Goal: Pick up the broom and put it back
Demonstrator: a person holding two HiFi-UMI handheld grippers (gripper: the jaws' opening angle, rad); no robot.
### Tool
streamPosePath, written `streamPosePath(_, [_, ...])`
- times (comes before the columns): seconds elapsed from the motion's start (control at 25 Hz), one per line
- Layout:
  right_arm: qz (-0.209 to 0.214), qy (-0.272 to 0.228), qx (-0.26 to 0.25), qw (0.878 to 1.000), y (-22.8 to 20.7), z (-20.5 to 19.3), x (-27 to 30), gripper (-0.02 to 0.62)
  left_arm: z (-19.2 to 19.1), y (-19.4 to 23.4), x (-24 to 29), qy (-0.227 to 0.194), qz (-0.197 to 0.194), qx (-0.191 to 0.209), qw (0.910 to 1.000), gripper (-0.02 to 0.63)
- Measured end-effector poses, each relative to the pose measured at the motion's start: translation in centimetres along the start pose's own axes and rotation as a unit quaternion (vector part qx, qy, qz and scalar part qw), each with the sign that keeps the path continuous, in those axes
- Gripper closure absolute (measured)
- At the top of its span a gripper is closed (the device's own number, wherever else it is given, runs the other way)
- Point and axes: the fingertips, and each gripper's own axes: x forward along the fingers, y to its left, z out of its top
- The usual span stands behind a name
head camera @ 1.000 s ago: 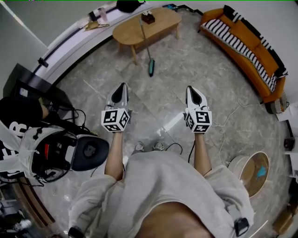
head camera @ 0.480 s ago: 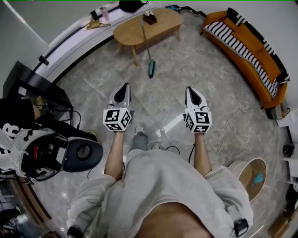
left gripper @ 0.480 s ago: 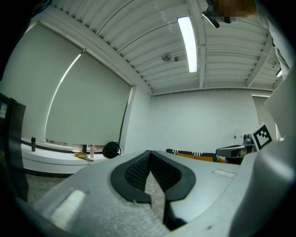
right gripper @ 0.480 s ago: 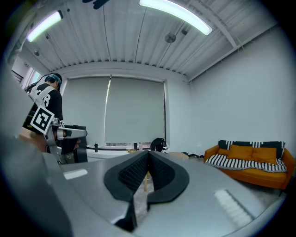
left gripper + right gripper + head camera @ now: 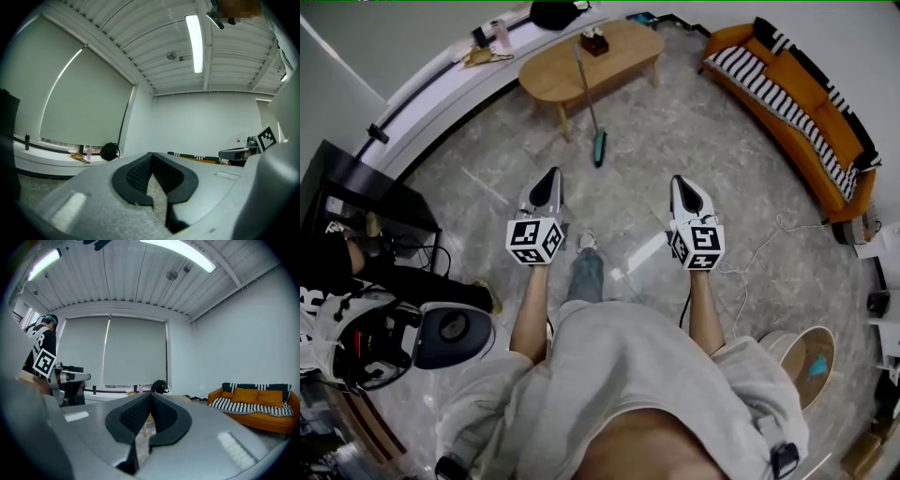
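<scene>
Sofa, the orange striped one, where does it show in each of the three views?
Head view: sofa along the upper right edge.
Left gripper view: a thin striped strip of it just above the jaws, right of centre.
Right gripper view: at the lower right.
Shared landmark: black bag on the window ledge, in all three.

Person (image 5: 403,279) cut by left edge, ledge items (image 5: 481,56) too small to identify, sofa (image 5: 253,405) end clipped

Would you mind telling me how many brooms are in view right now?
1. The broom leans against the wooden table, its teal head on the floor. Others may be hidden.
</scene>
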Motion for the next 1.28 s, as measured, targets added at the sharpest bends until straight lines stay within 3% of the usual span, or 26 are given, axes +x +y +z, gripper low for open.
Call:
streamPosePath(0.36, [-0.013,0.005,-0.001,1.0,-1.1,0.0,8.9,0.594,-0.7,5.8,7.7,0.004,-0.009,-0.007,0.9999,0.606])
streamPosePath(0.76, [-0.022,0.001,-0.014,1.0,-2.0,4.3,21.1,0.593,2.3,13.4,17.5,0.002,-0.023,-0.018,0.9996,0.606])
streamPosePath(1.28, [-0.017,0.011,-0.017,1.0,-1.6,5.6,33.3,0.593,3.5,20.8,27.4,0.007,-0.037,-0.018,0.9991,0.606])
